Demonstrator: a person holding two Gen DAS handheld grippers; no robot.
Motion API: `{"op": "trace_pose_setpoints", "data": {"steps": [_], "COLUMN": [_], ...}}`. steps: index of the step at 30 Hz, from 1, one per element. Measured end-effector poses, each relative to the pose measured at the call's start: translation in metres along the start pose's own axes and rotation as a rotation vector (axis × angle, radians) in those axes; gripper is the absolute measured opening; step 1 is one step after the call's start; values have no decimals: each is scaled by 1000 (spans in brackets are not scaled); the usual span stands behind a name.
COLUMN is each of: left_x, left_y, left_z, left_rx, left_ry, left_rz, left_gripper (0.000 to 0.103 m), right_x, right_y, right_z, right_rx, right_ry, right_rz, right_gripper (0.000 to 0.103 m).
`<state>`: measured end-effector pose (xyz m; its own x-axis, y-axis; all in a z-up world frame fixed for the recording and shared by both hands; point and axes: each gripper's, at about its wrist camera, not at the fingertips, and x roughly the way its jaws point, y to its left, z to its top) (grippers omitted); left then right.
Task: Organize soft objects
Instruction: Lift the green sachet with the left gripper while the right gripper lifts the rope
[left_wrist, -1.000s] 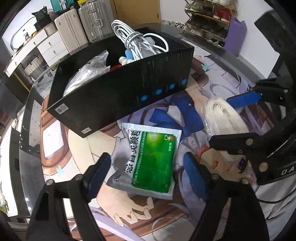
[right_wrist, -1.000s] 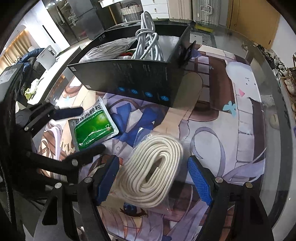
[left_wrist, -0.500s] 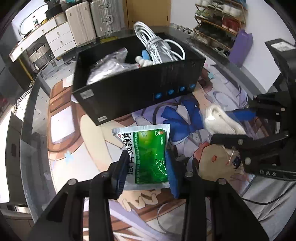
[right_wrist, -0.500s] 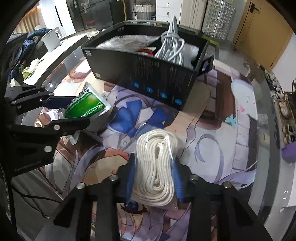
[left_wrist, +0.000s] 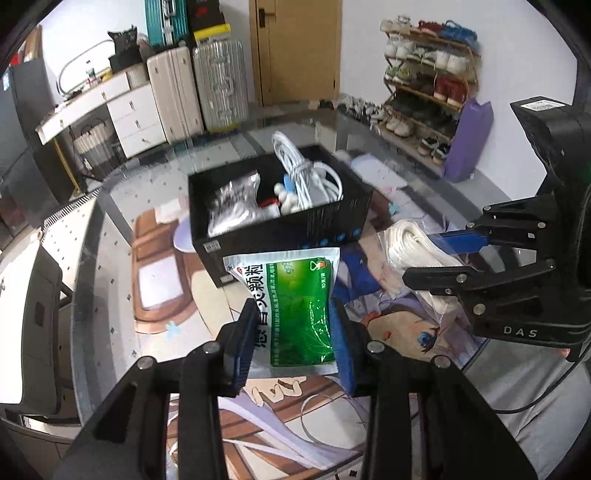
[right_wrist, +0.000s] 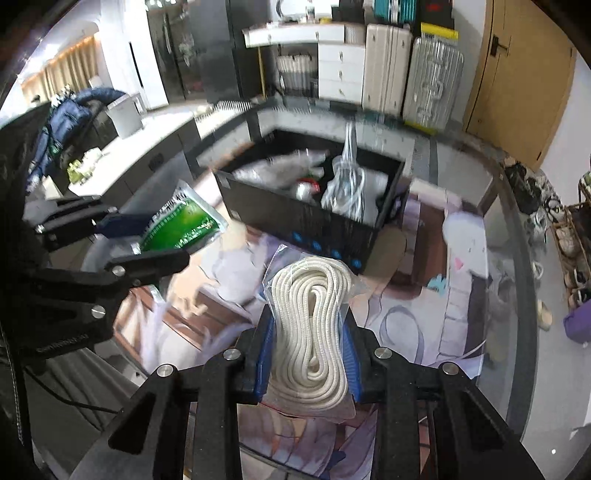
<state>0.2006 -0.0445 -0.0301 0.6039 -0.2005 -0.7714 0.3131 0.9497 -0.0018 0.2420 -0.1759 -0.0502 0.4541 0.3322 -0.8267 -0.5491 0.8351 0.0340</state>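
Note:
My left gripper (left_wrist: 293, 334) is shut on a green and white medicine pouch (left_wrist: 295, 306) and holds it above the mat, in front of the black box (left_wrist: 258, 236). The pouch also shows in the right wrist view (right_wrist: 181, 225). My right gripper (right_wrist: 308, 343) is shut on a bagged coil of white rope (right_wrist: 314, 325), lifted off the mat. The rope also shows in the left wrist view (left_wrist: 410, 247). The black box (right_wrist: 314, 229) holds a white cable bundle (left_wrist: 303, 177), a clear plastic bag (left_wrist: 232, 199) and small items.
An anime-print mat (left_wrist: 155, 273) covers the round glass table (left_wrist: 92, 229). Suitcases (left_wrist: 199, 88), a white drawer unit (left_wrist: 129, 114) and a shoe rack (left_wrist: 424, 92) stand beyond the table. The two grippers are side by side, the right one at the right in the left wrist view (left_wrist: 461, 254).
Both grippers closed on their objects, the left on the pouch and the right on the rope coil, and lifted them off the mat and back from the box.

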Motion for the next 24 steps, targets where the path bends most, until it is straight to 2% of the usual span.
{"op": "trace_pose_setpoints", "data": {"steps": [4,9,20,24], "left_x": [-27,-45,-60,-60], "left_y": [-2,3,6,15], "left_z": [2,9,33,48], "left_rx": [-14,-62,-70,-84], "left_ry": [-88,-166,-300,-342], "left_rz": [26,4,41,41], "left_gripper": [36,36,36,36], "right_x": [-26,-46,-77,-82], "right_y": [6,12,18,17], "right_z": [5,14,42,62], "right_rx": [2,16,23,23], "right_ry": [-83,-155,-331,-388], "right_rz": [-3,6,-36,-74], "right_gripper": [32,32,32,32]}}
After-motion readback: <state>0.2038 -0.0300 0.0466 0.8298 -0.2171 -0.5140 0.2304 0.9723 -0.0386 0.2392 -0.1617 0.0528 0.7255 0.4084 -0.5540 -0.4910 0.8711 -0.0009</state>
